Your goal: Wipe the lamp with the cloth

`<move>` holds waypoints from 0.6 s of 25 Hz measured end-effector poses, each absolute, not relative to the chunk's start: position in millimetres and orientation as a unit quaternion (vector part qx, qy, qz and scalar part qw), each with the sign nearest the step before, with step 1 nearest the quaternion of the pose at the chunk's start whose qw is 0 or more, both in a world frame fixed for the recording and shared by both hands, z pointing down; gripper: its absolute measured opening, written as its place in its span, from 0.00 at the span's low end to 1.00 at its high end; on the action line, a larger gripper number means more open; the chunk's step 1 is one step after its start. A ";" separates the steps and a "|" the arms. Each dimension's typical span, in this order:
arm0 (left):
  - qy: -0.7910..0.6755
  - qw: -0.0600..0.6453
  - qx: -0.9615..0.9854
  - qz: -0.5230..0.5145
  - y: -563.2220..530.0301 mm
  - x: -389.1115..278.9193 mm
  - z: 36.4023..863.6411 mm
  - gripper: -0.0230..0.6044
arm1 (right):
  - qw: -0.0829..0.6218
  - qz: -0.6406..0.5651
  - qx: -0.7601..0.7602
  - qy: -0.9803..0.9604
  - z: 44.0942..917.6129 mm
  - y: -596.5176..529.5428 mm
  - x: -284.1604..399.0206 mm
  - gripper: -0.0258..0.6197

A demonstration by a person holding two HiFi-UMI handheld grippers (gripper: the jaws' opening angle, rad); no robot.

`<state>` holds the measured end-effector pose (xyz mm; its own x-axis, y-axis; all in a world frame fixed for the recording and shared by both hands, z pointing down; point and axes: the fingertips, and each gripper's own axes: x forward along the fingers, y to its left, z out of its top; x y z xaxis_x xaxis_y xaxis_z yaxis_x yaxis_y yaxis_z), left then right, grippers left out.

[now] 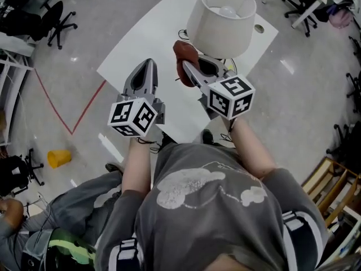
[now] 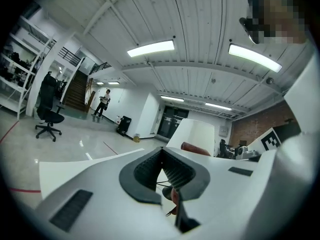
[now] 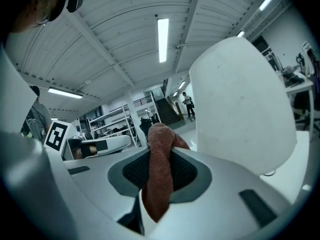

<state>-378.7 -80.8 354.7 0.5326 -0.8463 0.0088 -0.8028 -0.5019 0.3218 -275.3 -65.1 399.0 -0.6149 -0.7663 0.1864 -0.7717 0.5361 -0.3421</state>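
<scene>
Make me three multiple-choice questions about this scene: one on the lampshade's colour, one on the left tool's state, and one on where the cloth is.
1. What colour is the lampshade?
A. White
B. Yellow
C. Black

2. What state is the left tool in?
A. Wide open
B. Shut on the lampshade
C. Shut and empty

3. Where is the cloth?
A. In the left tool
B. In the right tool
C. Draped over the lampshade

Answers:
1 A: the shade shows white in the head view.
2 C: its jaws meet with nothing between them.
3 B: the reddish-brown cloth is pinched between that tool's jaws.
</scene>
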 end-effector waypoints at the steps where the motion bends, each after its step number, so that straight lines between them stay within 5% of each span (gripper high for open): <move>1: -0.483 0.142 0.861 -0.076 -76.8 -376.3 354.9 0.05 | 0.010 0.198 0.434 -0.879 400.5 -62.7 -271.2 0.18; 15: -0.532 0.133 0.835 -0.049 -22.8 -345.4 378.5 0.05 | 0.043 0.211 0.386 -0.897 434.2 -30.0 -235.1 0.18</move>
